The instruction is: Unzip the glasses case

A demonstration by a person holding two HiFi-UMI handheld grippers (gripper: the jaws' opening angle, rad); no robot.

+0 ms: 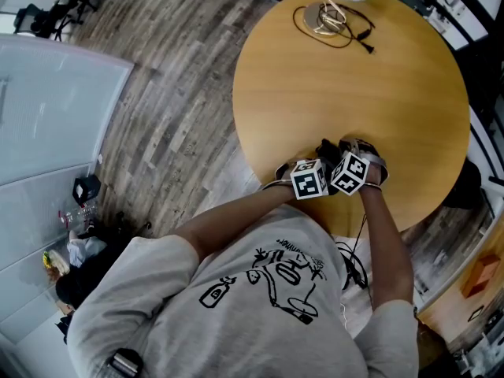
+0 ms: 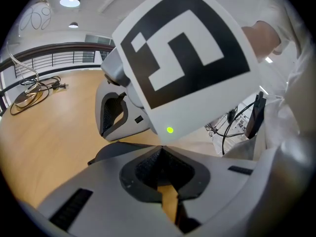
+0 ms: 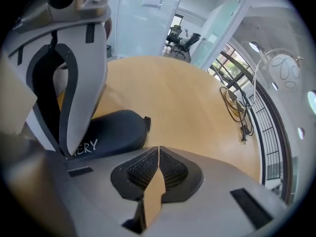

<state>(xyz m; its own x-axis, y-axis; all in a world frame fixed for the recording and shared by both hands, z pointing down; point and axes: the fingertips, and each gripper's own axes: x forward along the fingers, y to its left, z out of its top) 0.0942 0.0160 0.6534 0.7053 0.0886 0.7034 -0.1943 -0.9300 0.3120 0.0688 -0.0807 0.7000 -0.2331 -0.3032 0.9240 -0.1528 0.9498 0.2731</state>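
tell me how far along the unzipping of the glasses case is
Done: nothing that shows. The glasses case lies on the table looking closed, with a small tab, perhaps the zip pull, at its end. In hand: the left gripper and right gripper hover close by it, jaws together on nothing. Left: grip the pull and run the zip open.

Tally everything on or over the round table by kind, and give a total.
Grippers: 2 (left gripper, right gripper)
Glasses case: 1
Lamp with its cable: 1
Total: 4
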